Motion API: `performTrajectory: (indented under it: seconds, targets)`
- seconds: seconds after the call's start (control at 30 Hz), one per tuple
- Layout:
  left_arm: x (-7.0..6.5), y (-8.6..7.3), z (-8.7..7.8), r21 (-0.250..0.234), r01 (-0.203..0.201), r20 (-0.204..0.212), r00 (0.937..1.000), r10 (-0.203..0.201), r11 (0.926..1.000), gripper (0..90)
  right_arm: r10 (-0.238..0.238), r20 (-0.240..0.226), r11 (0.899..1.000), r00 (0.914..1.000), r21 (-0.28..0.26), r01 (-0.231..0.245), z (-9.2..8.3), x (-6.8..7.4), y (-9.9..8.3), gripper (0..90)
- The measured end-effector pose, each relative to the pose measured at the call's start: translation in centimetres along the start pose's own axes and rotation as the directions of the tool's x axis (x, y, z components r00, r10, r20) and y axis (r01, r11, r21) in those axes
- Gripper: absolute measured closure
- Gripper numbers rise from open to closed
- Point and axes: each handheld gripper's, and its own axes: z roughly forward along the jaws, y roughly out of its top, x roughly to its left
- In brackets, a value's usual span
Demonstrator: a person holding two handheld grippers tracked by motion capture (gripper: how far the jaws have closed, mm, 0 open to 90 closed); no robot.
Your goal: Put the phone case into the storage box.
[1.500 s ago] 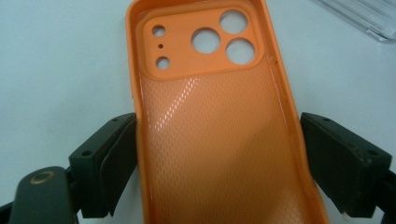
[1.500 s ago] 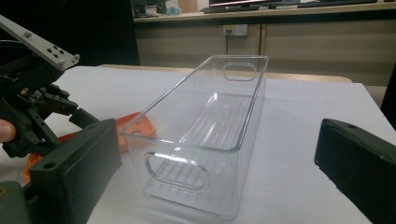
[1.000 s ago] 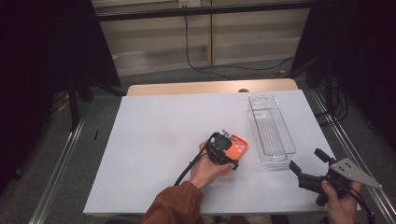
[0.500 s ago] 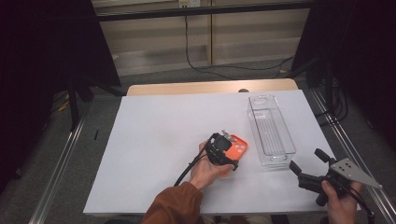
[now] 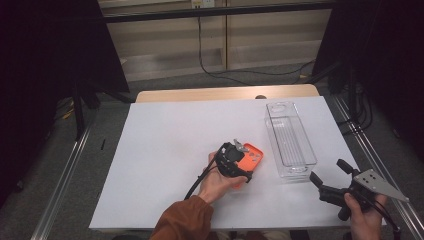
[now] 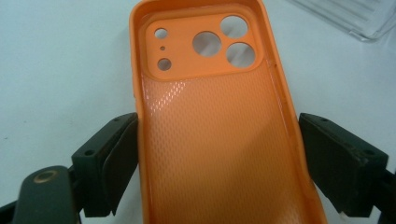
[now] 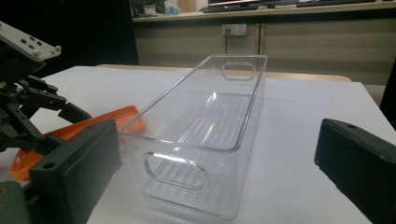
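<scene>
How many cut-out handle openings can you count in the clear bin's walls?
2: the clear bin has one handle opening in its near end wall and one in its far end wall.

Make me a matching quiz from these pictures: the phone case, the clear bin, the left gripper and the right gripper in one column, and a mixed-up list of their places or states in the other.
Things:
1. phone case
2. clear bin
3. left gripper
4. right gripper

States:
A. empty, standing lengthwise toward the far edge of the white table
B. jaws open, held off the table's near right corner, aimed at the bin
C. orange, lying inside-up with camera holes at its far end
D. jaws set on both long sides of the case

Pairs: 1-C, 2-A, 3-D, 4-B
</scene>
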Motion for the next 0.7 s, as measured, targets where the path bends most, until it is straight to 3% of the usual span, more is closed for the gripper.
performTrajectory:
  seconds: [0.37, 0.7]
  targets:
    - [0.3, -0.5, -1.3, -0.045, 0.013, -0.006, 0.9999, -0.013, 0.9989, 15.3, 0.003, 0.003, 1.000, 1.0000, 0.001, -0.003, 0.1, 0.0, -0.1, 0.0]
    - [0.2, -1.1, -2.5, -0.098, -0.012, -0.028, 0.9996, 0.009, 0.9951, 15.3, 0.003, 0.002, 1.000, 1.0000, -0.001, -0.003, 0.1, 0.1, 0.0, 0.0]
